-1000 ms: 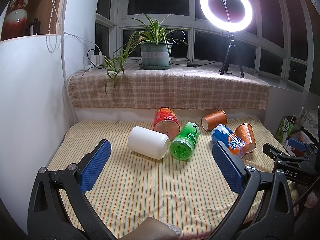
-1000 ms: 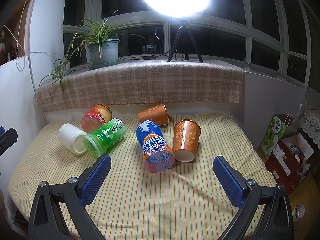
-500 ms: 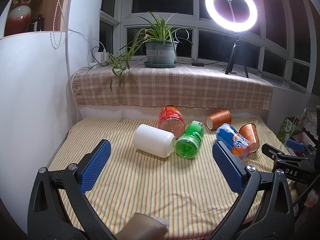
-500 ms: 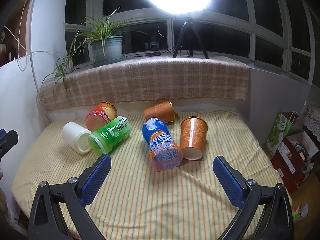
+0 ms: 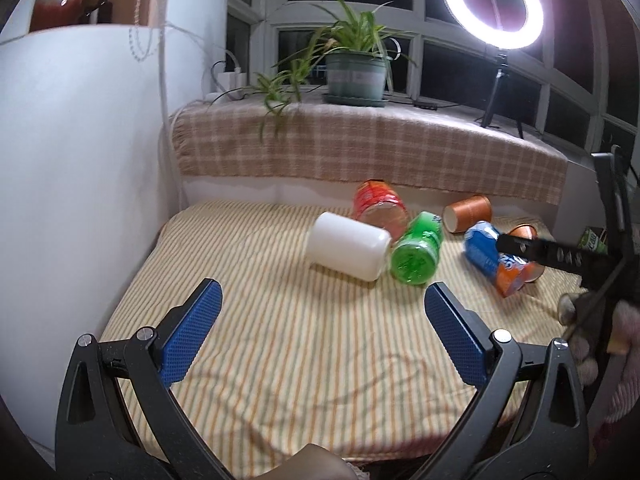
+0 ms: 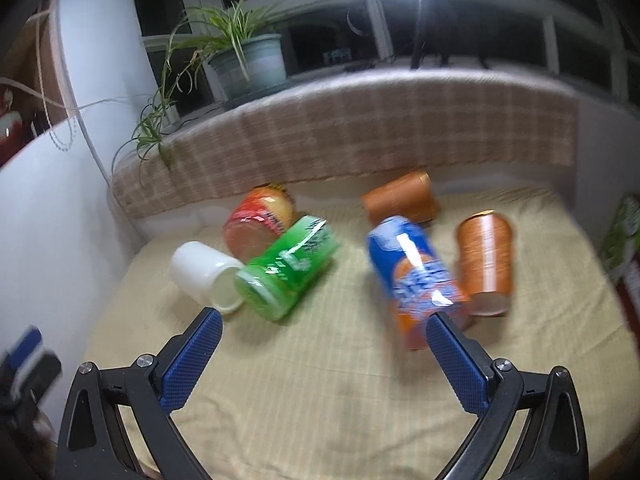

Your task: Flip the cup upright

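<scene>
Several cups lie on their sides on the striped cloth: a white cup (image 5: 348, 246) (image 6: 204, 270), a green cup (image 5: 416, 254) (image 6: 286, 270), a red-orange cup (image 5: 378, 208) (image 6: 258, 220), a blue-and-orange cup (image 5: 494, 262) (image 6: 418, 280) and two brown paper cups (image 5: 468, 212) (image 6: 484, 264). My left gripper (image 5: 320, 320) is open and empty, short of the white cup. My right gripper (image 6: 324, 354) is open and empty, its right finger close to the blue cup. The right view is blurred.
A white wall (image 5: 80, 160) stands at the left. A checked cloth ledge (image 5: 360, 148) runs behind, with a potted plant (image 5: 356, 76) and a ring light (image 5: 494, 4). The right gripper's frame (image 5: 560, 256) shows at the left view's right edge.
Both grippers have moved forward toward the cups, the right one fastest and dipping down. The right gripper's frame now overlaps the blue cup in the left view. No cup has moved.
</scene>
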### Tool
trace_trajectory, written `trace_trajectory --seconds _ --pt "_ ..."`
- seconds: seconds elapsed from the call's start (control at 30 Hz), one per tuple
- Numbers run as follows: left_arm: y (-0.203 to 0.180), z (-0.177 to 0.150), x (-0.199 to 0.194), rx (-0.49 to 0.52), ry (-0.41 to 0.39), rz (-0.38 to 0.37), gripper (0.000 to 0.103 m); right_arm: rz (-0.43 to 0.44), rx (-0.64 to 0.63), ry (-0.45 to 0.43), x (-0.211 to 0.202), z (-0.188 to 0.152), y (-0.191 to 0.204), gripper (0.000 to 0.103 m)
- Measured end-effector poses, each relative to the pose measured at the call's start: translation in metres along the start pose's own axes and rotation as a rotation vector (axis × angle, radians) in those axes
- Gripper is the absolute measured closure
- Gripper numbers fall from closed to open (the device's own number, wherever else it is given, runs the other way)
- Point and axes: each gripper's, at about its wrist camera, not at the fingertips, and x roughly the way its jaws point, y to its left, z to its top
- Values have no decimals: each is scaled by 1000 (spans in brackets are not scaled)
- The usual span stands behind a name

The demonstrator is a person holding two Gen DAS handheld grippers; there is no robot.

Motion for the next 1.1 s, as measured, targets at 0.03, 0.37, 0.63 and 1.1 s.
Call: trace_trajectory --seconds 0.03,0.37,0.63,1.1 --pt "4 -1 0 -8 4 5 0 22 21 11 5 3 1 0" --pt "28 -12 -1 -49 30 40 0 168 371 171 72 25 -4 5" --pt "43 -13 -6 -81 27 61 0 160 472 247 112 35 3 12" --pt "47 -12 -9 -84 20 68 0 51 514 300 154 36 4 24"
